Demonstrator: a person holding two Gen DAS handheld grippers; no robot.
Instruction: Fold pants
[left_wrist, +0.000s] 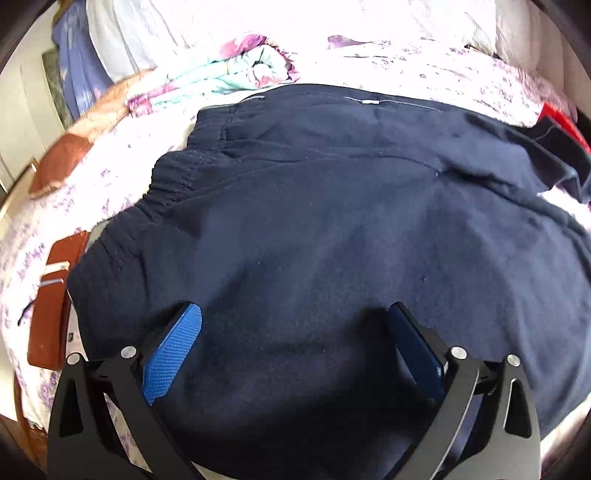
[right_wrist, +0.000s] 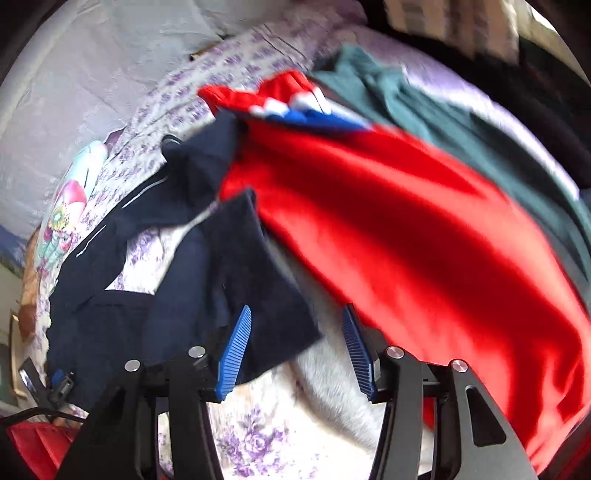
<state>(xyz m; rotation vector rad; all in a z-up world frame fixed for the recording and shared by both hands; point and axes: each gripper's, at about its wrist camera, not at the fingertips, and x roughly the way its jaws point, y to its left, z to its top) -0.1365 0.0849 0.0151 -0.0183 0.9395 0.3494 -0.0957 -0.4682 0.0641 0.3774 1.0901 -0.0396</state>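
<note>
The floral bedsheet (left_wrist: 110, 177) carries everything. The navy pants (left_wrist: 314, 229) lie spread across its middle, elastic waistband toward the sheet's left side. A red garment (right_wrist: 406, 229) lies on the sheet beside the pants' leg ends. The left gripper (left_wrist: 295, 343) hovers over the pants, spread wide, holding nothing. The right gripper (right_wrist: 295, 350) is likewise agape and empty, a pant hem between its fingers.
</note>
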